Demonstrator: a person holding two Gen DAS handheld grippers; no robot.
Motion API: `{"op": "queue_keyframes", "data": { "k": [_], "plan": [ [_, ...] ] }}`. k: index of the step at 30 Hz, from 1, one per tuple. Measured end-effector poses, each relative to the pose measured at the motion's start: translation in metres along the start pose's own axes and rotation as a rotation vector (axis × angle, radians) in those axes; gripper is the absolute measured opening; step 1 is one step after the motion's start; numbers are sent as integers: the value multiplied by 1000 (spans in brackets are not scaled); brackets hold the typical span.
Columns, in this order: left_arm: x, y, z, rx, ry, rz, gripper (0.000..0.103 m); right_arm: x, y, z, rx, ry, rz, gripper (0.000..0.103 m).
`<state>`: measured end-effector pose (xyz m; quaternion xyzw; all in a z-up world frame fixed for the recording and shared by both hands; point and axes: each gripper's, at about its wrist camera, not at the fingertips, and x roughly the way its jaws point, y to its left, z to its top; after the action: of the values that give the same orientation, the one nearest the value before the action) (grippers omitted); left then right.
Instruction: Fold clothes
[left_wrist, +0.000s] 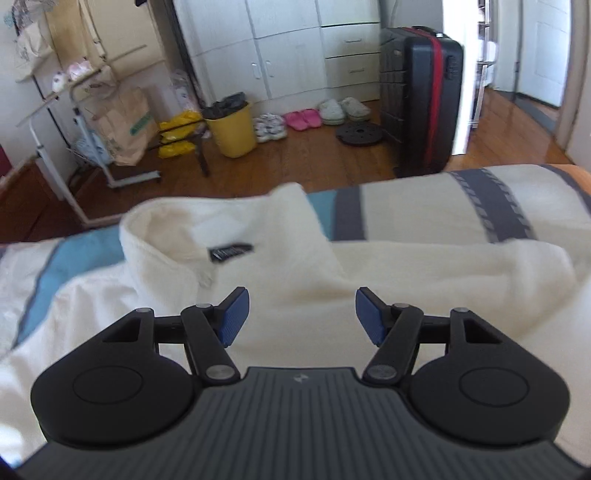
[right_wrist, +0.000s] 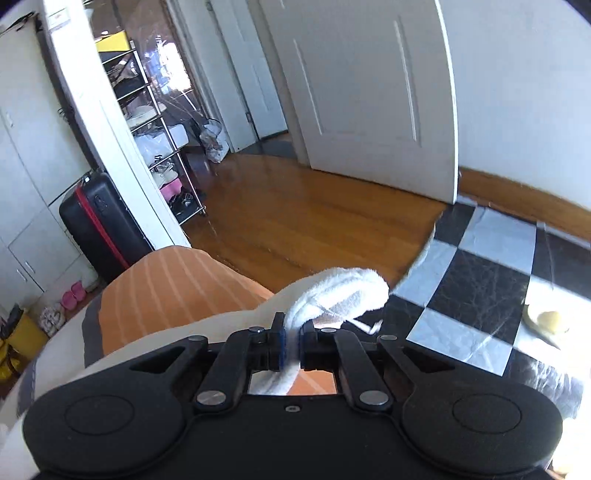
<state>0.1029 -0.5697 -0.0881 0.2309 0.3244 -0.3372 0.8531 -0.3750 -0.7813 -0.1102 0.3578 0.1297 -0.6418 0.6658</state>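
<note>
A cream fleece top (left_wrist: 295, 266) lies spread on the bed, its collar and dark label (left_wrist: 231, 253) pointing toward the room. My left gripper (left_wrist: 302, 317) hovers just above the chest area, jaws open, blue pads (left_wrist: 233, 319) apart with nothing between them. In the right wrist view, my right gripper (right_wrist: 291, 349) is shut on a bunched end of the cream top (right_wrist: 340, 291), likely a sleeve, which bulges out past the fingertips over the bed's edge.
The bed carries a striped blanket (left_wrist: 424, 210) of cream, grey, blue and orange (right_wrist: 177, 291). Beyond it are wooden floor, a black suitcase (left_wrist: 421, 99), a yellow bin (left_wrist: 234, 129), slippers, a white door (right_wrist: 369, 92) and a checkered mat (right_wrist: 472, 277).
</note>
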Motion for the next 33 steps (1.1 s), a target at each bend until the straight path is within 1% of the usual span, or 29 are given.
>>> {"op": "queue_keyframes", "data": {
  "k": [1, 5, 6, 8, 9, 10, 11, 12, 13, 14, 16, 17, 19, 20, 24, 25, 27, 30, 31, 32, 33],
  "plan": [
    [6, 3, 5, -2, -6, 30, 64, 0, -3, 1, 30, 13, 15, 8],
    [29, 13, 25, -19, 11, 44, 70, -2, -10, 0, 88, 41, 43, 8],
    [36, 12, 28, -6, 29, 37, 72, -3, -11, -3, 101, 49, 46, 8],
    [53, 5, 32, 39, 90, 14, 79, -1, -11, -5, 116, 58, 54, 9],
    [61, -1, 32, 64, 118, 12, 80, 0, -9, -7, 112, 58, 56, 9],
    [66, -5, 32, 79, 123, 18, 81, 2, -7, -8, 107, 57, 58, 10],
    [68, -10, 31, 94, 114, 7, 77, 2, -5, -8, 95, 53, 58, 10],
    [70, -14, 31, 111, 106, -7, 51, 3, -3, -9, 85, 49, 60, 10],
    [72, -19, 30, 137, 111, -42, 16, 4, -1, -9, 79, 45, 65, 10],
    [72, -24, 31, 157, 112, -29, 12, 4, 0, -10, 74, 39, 71, 10],
    [71, -33, 32, 194, 113, -5, 10, 3, 1, -7, 59, 24, 82, 10],
    [68, -34, 35, 201, 100, 10, 9, 1, 1, -6, 58, 11, 87, 10],
    [63, -28, 43, 166, 55, 45, 9, -3, 1, -4, 57, -15, 96, 10],
    [59, -20, 49, 130, 29, 53, 9, -6, 1, -3, 64, -36, 99, 9],
    [58, 8, 68, 6, 6, 9, 9, -21, -1, -1, 77, -152, 96, 8],
    [60, 12, 68, -24, 2, -7, 9, -25, 0, -1, 76, -179, 97, 8],
    [64, 23, 65, -90, -7, -32, 9, -33, 7, -4, 44, -241, 70, 8],
    [75, 30, 53, -178, 7, -52, 9, -58, 14, -5, 11, -376, 31, 7],
    [78, 27, 51, -169, 21, -47, 10, -67, 17, -4, -1, -420, 12, 7],
    [81, 24, 49, -157, 34, -40, 11, -72, 19, -4, -13, -436, -4, 7],
    [81, 18, 50, -124, 40, -19, 16, -76, 21, -3, -27, -448, -21, 7]
  ]
}}
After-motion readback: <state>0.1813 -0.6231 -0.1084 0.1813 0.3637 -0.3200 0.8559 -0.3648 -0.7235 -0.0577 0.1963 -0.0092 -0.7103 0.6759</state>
